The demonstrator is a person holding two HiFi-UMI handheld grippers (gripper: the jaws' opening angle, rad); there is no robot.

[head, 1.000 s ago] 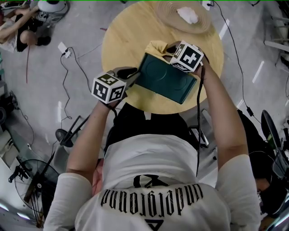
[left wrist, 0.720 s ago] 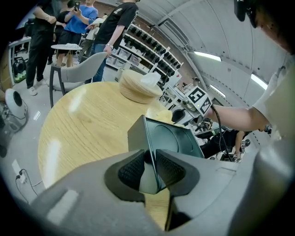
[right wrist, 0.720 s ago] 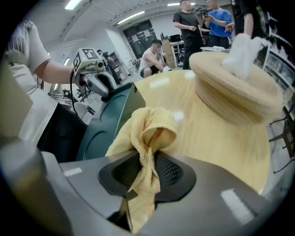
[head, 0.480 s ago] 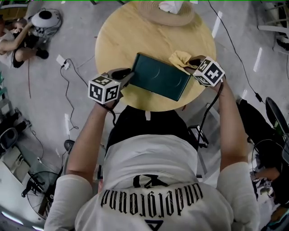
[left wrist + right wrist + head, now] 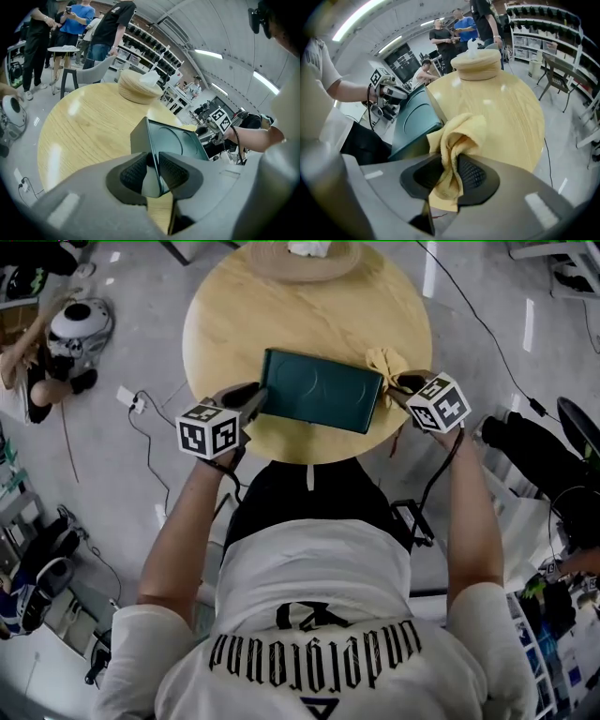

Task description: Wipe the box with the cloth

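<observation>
- The round wooden table (image 5: 281,324) is seen from above. Its far edge is cut off at the top of the head view.
- The dark green box (image 5: 321,390) is laid near the table's near edge. Its long side runs from left to right, a little slanted, and its wide flat face is turned up.
- A woven basket (image 5: 305,254) is set at the far edge of the table, and only part of it is seen from the head.
- The left gripper (image 5: 251,399) is closed on the box's left end, with the thin edge pinched between its jaws.
- The right gripper (image 5: 401,385) is closed on the yellow cloth (image 5: 382,362).
- The cloth is bunched up just beside the box's right end. Whether the box is touched by it cannot be told, and part of the cloth is hidden between the jaws.
</observation>
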